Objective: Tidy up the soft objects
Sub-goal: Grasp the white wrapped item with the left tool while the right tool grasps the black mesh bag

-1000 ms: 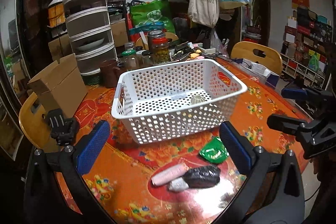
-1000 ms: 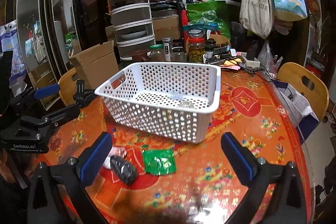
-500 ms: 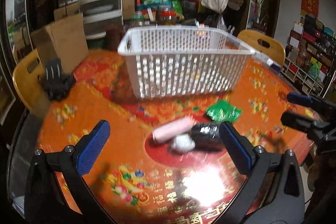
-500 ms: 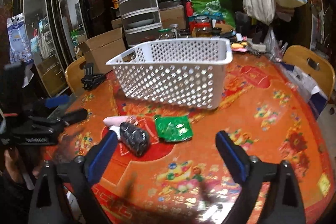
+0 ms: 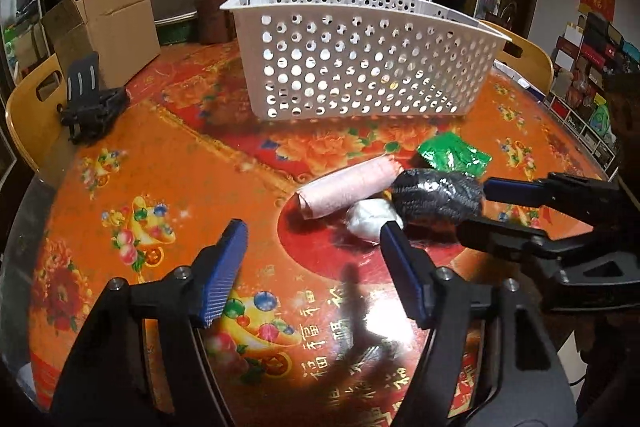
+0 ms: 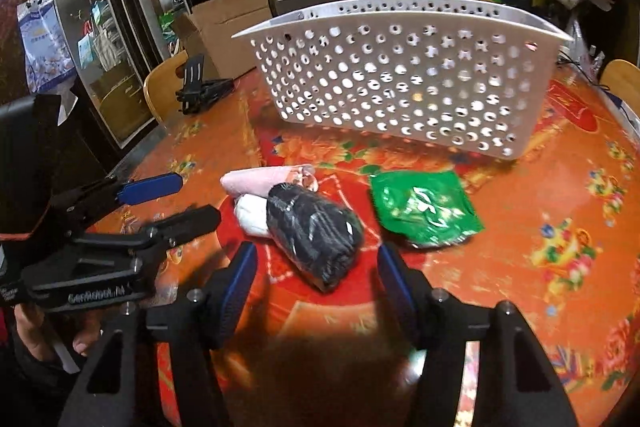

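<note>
While claws (image 6: 316, 267) gape, basket (image 6: 400, 83) beyond bundle (image 6: 316, 233)

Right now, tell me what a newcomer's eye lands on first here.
The white perforated basket stands at the far side of the bright red-orange floral table. In front of it huddle a pink roll, a white bundle and a black bundle, with a green packet beside them.

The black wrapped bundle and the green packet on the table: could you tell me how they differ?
The black bundle is plump and rolled; the green packet lies flat. The black bundle touches the pink roll and white bundle; the green packet lies apart. Both rest on the table, outside the white basket.
</note>
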`<state>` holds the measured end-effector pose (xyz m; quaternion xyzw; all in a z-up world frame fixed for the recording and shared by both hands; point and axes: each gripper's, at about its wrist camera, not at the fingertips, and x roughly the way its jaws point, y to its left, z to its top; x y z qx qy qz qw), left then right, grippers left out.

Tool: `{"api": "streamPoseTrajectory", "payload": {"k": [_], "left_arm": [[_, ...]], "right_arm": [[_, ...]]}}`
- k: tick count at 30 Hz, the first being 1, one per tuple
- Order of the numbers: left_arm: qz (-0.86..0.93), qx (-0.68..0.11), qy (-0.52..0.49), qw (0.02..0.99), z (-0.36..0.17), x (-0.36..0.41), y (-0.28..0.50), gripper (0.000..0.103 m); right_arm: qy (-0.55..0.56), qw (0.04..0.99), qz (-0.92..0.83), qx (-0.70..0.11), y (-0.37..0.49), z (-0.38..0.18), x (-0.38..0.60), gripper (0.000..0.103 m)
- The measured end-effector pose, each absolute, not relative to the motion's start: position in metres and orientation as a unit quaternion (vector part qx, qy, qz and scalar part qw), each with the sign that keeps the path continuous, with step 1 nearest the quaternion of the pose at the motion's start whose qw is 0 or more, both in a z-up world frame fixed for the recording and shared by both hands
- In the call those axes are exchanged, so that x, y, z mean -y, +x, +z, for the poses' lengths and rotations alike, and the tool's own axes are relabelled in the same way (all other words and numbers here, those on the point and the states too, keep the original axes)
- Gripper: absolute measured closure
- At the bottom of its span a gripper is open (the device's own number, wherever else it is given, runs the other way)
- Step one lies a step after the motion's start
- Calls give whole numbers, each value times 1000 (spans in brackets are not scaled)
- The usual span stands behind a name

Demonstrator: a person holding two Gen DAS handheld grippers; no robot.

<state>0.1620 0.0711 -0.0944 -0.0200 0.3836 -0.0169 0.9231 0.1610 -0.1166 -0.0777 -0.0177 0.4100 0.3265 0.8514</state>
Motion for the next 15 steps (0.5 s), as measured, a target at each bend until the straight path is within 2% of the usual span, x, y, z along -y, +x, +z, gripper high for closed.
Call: {"api": "streamPoseTrajectory", "payload": {"k": [2,5,15], "left_arm": [[-20,-386,-21,922,-97,-73,164,36],[-25,-387,-17,921,-96,-68,165,36],[-46,-407,-4,912,-104,-40,184,36]], "right_arm": [[-26,851,325,-411,163,-80,110,45],[-33,853,318,-413,166,-84,106,60],[-2,877,292,-381,153,-75,150,63]]}}
